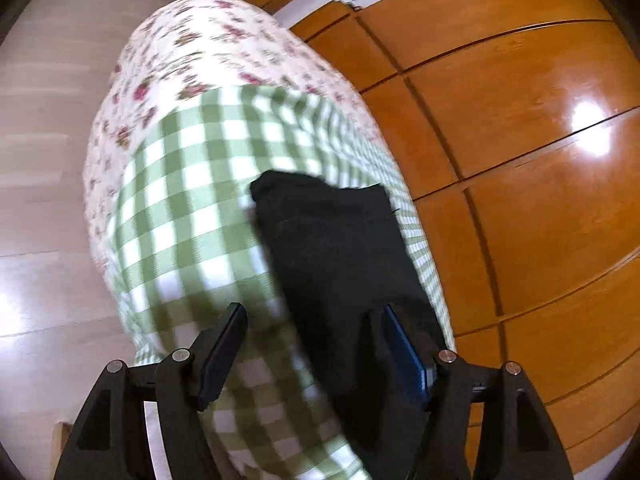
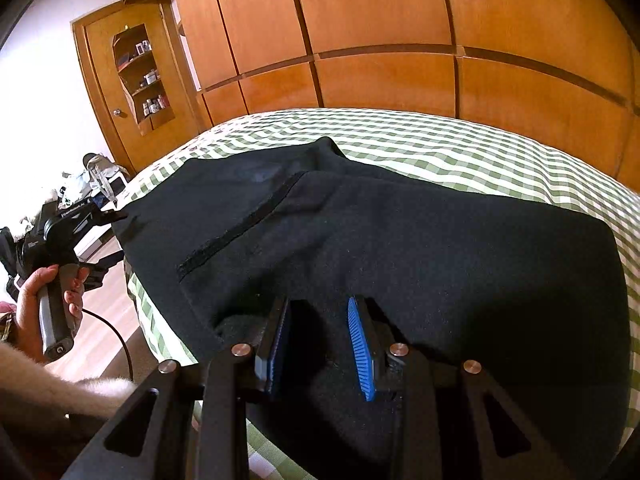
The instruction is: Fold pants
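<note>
Right gripper [image 2: 320,344]: jaws spread, blue pads apart, nothing pinched, hovering right over the near edge of the black pants [image 2: 360,240]. Left gripper [image 1: 314,356]: jaws wide apart too, pants [image 1: 340,248] running under its right finger, w/ checked cloth between the fingers. Pants lie flat on the bed's green-checked sheet [image 2: 460,148], near its edge. Floral quilt [image 1: 208,52] beyond. Corner shelf [image 2: 146,76] holds small bottles & jars. Wooden wardrobe [image 2: 380,32] behind the bed.

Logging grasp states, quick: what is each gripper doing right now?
Left gripper: open, holding nothing, at the pants' edge.
Right gripper: open, over the pants, nothing clamped.
</note>
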{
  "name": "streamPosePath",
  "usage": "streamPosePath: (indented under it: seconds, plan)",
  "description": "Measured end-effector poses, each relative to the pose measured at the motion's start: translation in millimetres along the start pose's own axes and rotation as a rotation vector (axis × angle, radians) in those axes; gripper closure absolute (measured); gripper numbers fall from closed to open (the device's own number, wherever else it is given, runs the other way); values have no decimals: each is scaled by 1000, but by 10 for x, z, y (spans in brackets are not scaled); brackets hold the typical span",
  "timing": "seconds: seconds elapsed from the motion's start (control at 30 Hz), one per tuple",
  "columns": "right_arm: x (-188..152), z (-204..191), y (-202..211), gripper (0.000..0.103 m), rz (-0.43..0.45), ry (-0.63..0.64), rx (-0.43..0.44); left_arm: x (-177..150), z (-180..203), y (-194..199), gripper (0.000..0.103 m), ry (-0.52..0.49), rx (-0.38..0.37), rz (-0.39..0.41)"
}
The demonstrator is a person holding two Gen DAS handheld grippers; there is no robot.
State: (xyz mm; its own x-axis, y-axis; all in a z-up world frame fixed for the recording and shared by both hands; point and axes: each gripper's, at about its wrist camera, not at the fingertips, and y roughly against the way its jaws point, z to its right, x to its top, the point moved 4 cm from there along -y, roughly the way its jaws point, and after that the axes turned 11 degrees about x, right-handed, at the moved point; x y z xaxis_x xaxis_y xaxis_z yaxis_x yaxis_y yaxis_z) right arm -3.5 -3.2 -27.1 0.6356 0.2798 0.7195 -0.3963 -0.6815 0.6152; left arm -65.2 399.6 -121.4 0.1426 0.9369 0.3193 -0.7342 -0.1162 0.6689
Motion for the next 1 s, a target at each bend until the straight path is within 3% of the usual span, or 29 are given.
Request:
streamPosePath:
  seconds: [0.13, 0.43, 0.53, 0.6, 0.67, 0.73, 0.87, 1.0]
  plan:
    - [0, 1, -1, 72, 1, -1, 0, 68, 191, -32, 33, -45, -59, 7]
    - [10, -11, -17, 72, 3, 2, -11, 76, 259, -130, 31, -102, -50, 52]
    - [7, -16, -21, 72, 6, 1, -14, 131, 252, -152, 33, -73, -53, 35]
    - [2, -16, -21, 72, 8, 1, -15, 166, 217, -172, 40, -53, -47, 31]
    - [5, -9, -20, 72, 7, -6, -14, 179, 169, -181, 64, -39, -15, 31]
    - [16, -6, -20, 72, 0, -16, -15, 187, 118, -198, 79, -42, 18, 23]
    - [61, -24, 62, 72, 6, -57, -3, 189, 123, -160, 89, -40, -24, 3]
    - [22, -42, 88, 62, 30, -85, 47, 198, 320, 4, 90, -90, -84, 40]
